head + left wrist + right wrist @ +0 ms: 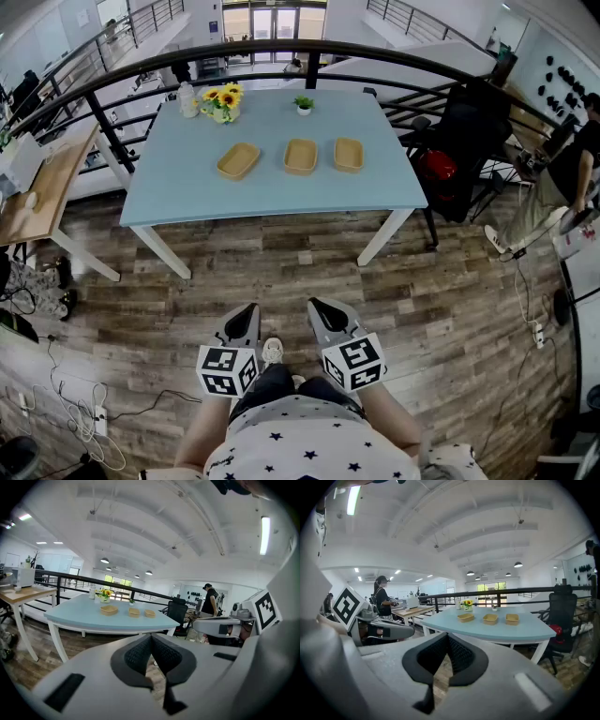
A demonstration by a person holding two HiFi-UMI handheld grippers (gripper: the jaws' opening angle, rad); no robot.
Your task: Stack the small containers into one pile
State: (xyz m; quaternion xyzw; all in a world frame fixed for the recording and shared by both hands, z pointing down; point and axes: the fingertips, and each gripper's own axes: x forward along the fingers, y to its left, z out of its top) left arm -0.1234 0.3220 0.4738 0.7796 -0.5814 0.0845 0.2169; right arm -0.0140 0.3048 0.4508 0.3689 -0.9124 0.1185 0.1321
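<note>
Three small tan containers lie in a row on the light blue table (187,183): the left one (238,160), the middle one (300,156) and the right one (348,154). They stand apart, none on another. Both grippers are held low in front of the person's body, far short of the table. My left gripper (247,314) is shut with nothing in it, and so is my right gripper (322,309). In the left gripper view the containers (108,610) appear far off beyond the closed jaws (151,641). The right gripper view shows them (490,618) beyond its closed jaws (447,644).
A vase of sunflowers (223,101), a clear bottle (188,99) and a small potted plant (303,104) stand at the table's far edge. A black railing (281,52) runs behind. A black chair (469,131) stands right of the table, a wooden desk (37,187) to the left. A person (562,178) stands far right.
</note>
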